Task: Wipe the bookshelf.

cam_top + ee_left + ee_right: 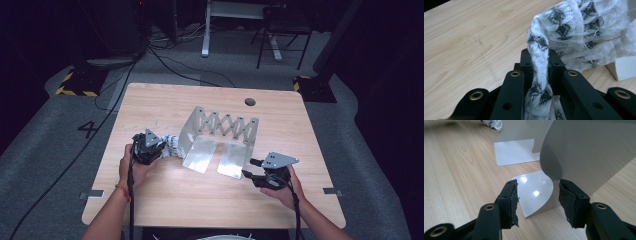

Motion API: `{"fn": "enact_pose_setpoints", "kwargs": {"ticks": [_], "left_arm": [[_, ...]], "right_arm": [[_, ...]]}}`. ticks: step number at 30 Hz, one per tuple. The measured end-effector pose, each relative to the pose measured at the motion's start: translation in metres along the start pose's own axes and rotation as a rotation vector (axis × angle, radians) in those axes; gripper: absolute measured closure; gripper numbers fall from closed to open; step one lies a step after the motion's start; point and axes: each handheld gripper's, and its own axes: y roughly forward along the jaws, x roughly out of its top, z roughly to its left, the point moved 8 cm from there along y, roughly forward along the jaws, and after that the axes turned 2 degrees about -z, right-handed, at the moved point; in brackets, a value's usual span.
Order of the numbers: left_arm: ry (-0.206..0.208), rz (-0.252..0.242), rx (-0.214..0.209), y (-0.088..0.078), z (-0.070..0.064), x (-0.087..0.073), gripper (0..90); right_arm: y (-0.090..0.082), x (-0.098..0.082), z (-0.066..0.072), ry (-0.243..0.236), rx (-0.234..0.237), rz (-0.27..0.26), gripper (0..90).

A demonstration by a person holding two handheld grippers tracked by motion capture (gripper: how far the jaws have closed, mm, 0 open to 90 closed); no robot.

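Note:
A folding metal rack (220, 131) with a scissor lattice and two shiny base plates stands mid-table. A white cloth with black pattern (171, 144) lies bunched against its left end. My left gripper (160, 146) is shut on that cloth; in the left gripper view a twisted strand of the cloth (574, 27) runs between the closed jaws of the left gripper (538, 57). My right gripper (251, 169) hovers at the rack's right base plate (534, 192), open. Its pads (567, 202) flank the curved front edge of the upright plate (586, 152) without pressing on it.
A round cable hole (250, 102) sits near the table's far edge. Beyond the table lie floor cables (175, 62), a desk leg (206, 30) and a chair (282, 35). The rack's other base plate (514, 152) lies farther off in the right gripper view.

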Motion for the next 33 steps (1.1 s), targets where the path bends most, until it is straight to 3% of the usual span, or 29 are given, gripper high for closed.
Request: {"fn": "enact_pose_setpoints", "kwargs": {"ticks": [4,12,15,21,23,26,30,32,33], "left_arm": [[0.019,-0.016,-0.053,0.006,-0.011,0.009,78.8],[0.103,-0.035,-0.175,0.002,-0.043,0.017,78.9],[0.116,-0.040,-0.204,-0.001,-0.053,0.018,79.0],[0.124,-0.064,-0.248,-0.005,-0.070,0.023,79.2],[0.141,-0.066,-0.251,-0.005,-0.074,0.024,79.3],[0.154,-0.076,-0.290,-0.008,-0.085,0.026,79.5],[0.193,-0.091,-0.322,-0.013,-0.103,0.030,79.4],[0.207,-0.093,-0.316,-0.013,-0.109,0.030,79.4],[0.207,-0.098,-0.331,-0.014,-0.112,0.031,79.4]], "right_arm": [[0.000,-0.002,0.002,-0.009,-0.001,0.005,49.7],[-0.002,-0.005,-0.023,0.032,-0.132,0.002,44.9],[-0.007,-0.005,-0.028,0.056,-0.130,-0.021,43.7],[-0.015,0.003,-0.026,0.040,-0.140,-0.061,43.0],[-0.019,0.003,-0.025,0.037,-0.130,-0.058,43.6],[-0.026,-0.004,-0.025,0.046,-0.111,-0.033,43.0],[-0.031,-0.009,-0.020,0.019,-0.066,-0.001,54.2],[-0.033,-0.007,-0.018,0.007,-0.101,0.015,55.1],[-0.035,-0.006,-0.017,0.000,-0.114,0.006,63.5]]}}
